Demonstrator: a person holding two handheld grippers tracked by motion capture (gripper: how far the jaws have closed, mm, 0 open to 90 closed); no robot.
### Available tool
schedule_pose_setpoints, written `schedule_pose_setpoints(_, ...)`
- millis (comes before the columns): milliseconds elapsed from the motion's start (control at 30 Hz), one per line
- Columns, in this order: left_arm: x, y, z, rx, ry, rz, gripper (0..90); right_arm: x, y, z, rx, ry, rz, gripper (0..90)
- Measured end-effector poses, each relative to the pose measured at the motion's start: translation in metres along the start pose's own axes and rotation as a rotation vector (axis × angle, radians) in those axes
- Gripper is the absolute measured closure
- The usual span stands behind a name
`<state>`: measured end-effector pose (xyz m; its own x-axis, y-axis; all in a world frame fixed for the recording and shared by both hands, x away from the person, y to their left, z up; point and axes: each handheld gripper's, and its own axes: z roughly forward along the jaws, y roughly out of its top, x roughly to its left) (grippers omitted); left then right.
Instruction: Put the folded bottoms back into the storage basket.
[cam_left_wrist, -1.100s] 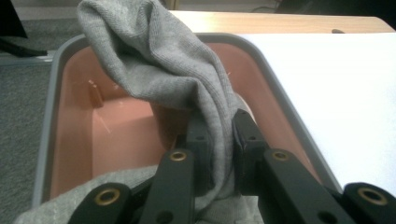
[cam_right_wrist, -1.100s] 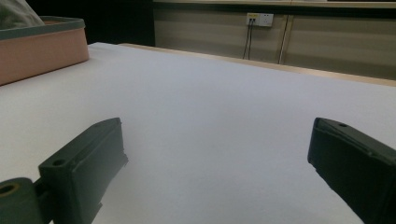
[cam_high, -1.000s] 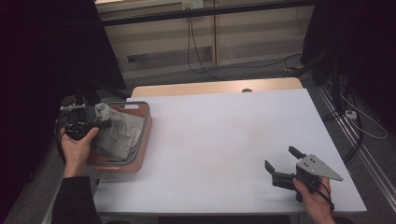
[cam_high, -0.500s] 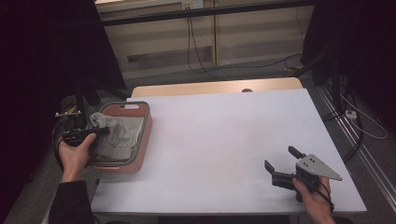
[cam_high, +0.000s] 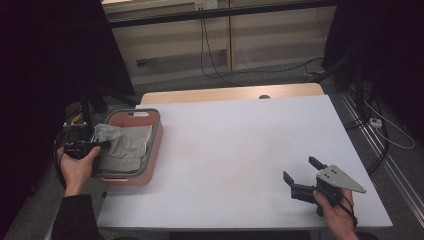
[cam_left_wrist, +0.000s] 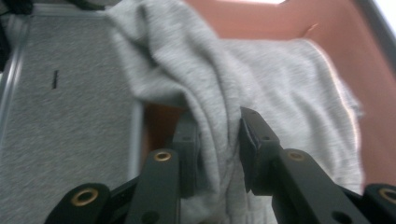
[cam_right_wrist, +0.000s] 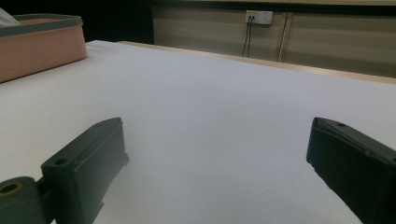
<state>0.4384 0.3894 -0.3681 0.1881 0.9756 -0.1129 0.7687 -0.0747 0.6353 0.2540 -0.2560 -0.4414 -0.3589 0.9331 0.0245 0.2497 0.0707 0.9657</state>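
Note:
A grey cloth (cam_high: 124, 144) lies in a pink bin (cam_high: 153, 150) at the table's left edge, draped over the bin's left rim. My left gripper (cam_high: 102, 145) is at that rim, shut on a fold of the grey cloth (cam_left_wrist: 219, 121), which runs between the two black jaws in the left gripper view. The bin's pink inner wall (cam_left_wrist: 373, 93) rises to the right of the cloth. My right gripper (cam_high: 299, 173) rests low over the table's near right corner, jaws wide apart with nothing between them. In the right gripper view the pink bin (cam_right_wrist: 42, 44) stands far off to the left.
The white table (cam_high: 240, 145) stretches between the bin and my right gripper. A wooden strip (cam_high: 230, 94) runs along its far edge. Grey carpet floor (cam_left_wrist: 65, 121) lies below the bin's left side. Cables (cam_high: 385, 125) trail on the floor to the right.
My left gripper has moved leftward and lower, bringing the bunched cloth down into the bin, where it now lies flatter. The right gripper has stayed in place.

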Motion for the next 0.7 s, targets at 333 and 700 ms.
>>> schedule_pose_setpoints(333, 0.001, 0.003, 0.013, 0.055, 0.074, -0.007, 79.1, 0.000, 0.000, 0.000, -0.001, 0.008, -0.003, 4.4)
schedule_pose_setpoints(700, -0.009, 0.019, 0.027, 0.030, 0.017, -0.004, 80.1, 0.000, 0.000, 0.001, -0.001, 0.005, 0.000, 4.4)
